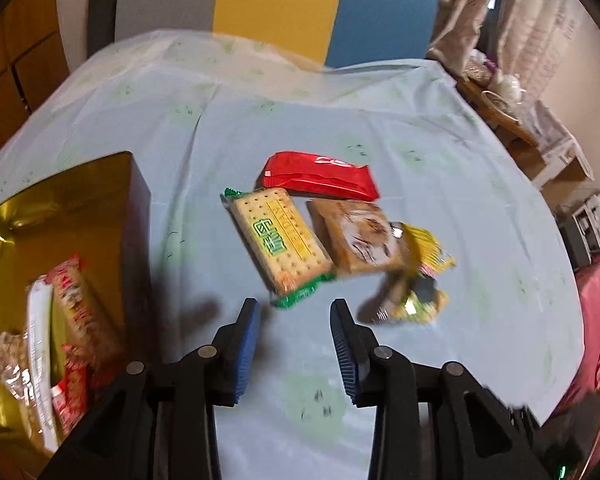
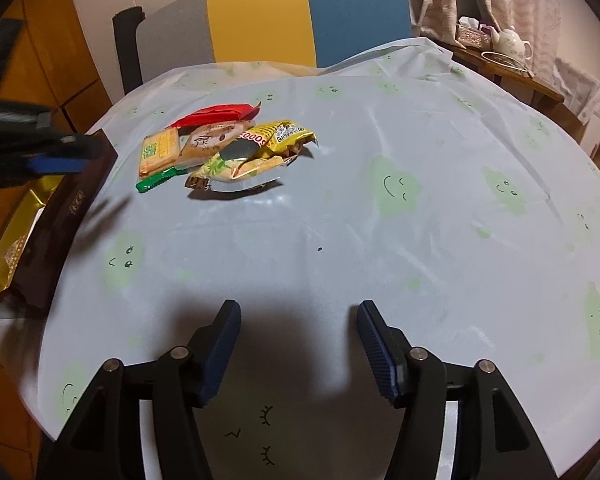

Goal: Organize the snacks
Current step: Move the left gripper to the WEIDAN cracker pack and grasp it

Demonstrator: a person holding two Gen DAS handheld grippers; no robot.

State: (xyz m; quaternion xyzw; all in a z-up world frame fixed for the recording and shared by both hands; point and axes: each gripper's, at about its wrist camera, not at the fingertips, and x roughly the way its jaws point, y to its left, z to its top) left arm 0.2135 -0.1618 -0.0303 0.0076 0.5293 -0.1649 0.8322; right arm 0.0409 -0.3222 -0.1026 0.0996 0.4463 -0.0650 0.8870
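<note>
Snacks heaped on the worktop [image 2: 340,220]
Cracker packet [image 1: 278,240] lies diagonally; left tool [image 1: 296,312] and right tool [image 2: 298,312] tilt downward, released, empty.

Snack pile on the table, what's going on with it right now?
A person with two handheld grippers is sorting snacks into a box with a gold lining, which already holds a few packets. The left gripper, jaws apart and empty, hangs just short of the cracker pack in the pile. The right gripper hovers open and empty over bare tablecloth. The red packet and yellow packets remain on the table.
</note>
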